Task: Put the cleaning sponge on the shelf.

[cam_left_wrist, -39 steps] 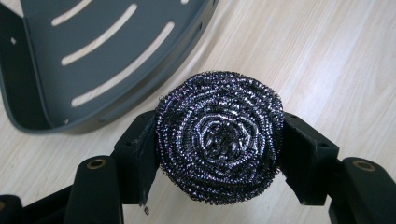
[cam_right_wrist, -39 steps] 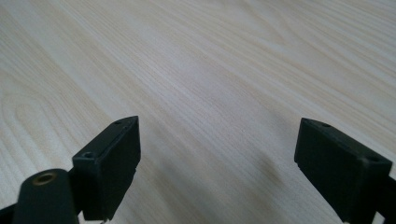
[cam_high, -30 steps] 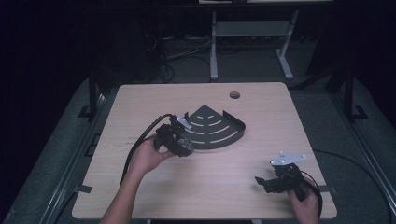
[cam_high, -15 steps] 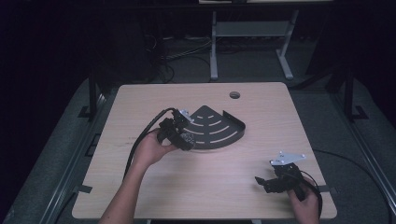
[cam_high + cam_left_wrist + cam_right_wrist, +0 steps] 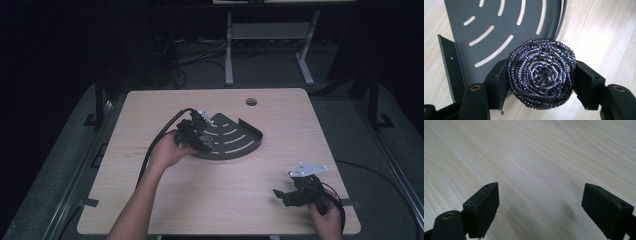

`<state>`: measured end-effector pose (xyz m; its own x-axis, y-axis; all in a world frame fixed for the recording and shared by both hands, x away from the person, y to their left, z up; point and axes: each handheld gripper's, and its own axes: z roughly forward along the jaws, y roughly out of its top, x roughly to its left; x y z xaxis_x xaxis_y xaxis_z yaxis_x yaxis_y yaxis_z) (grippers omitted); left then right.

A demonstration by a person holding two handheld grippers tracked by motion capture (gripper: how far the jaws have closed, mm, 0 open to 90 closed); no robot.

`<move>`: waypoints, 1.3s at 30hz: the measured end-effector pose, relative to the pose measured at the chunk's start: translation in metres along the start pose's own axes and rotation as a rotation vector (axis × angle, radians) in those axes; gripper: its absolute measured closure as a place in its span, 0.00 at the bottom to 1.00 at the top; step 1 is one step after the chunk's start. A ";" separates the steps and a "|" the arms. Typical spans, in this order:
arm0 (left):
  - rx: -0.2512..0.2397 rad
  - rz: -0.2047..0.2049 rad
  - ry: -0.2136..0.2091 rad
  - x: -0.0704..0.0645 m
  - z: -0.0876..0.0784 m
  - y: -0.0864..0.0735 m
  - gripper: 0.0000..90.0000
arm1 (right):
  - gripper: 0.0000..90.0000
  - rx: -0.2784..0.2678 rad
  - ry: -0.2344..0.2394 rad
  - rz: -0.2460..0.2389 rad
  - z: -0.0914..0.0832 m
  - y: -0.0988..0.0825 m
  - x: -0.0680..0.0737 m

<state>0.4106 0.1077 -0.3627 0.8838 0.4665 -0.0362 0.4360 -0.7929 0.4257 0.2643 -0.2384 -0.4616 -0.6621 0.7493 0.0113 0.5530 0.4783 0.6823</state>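
The left tongs point(image 5: 541, 82) are closed on a steel wool scourer point(image 5: 541, 76), held over the near edge of the dark slotted corner shelf point(image 5: 235, 140) lying flat on the tabletop point(image 5: 165, 200). To scrub well, lower the scourer squarely onto the slotted plate, keep the clamp firm, and stroke along the slots. The right tongs point(image 5: 540, 207) rest wide open and empty, well apart at the near right; they could steady the shelf's rim.

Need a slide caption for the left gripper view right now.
Left gripper clamped on a steel scouring pad, held over the edge of a dark slotted corner shelf on a wooden table.
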 end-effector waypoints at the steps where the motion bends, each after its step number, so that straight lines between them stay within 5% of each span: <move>1: 0.000 0.000 0.000 0.000 0.000 0.000 0.38 | 0.16 0.000 0.000 0.000 0.000 0.000 0.000; 19: -0.046 -0.064 0.008 0.018 0.008 0.008 0.38 | 0.16 0.001 0.002 0.004 -0.001 0.000 0.000; 39: 0.013 -0.088 0.000 0.031 0.046 0.018 0.38 | 0.16 -0.002 0.014 0.000 -0.001 0.000 0.000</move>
<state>0.4533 0.0894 -0.3980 0.8421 0.5344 -0.0729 0.5140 -0.7540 0.4090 0.2643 -0.2386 -0.4608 -0.6692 0.7428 0.0212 0.5518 0.4776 0.6837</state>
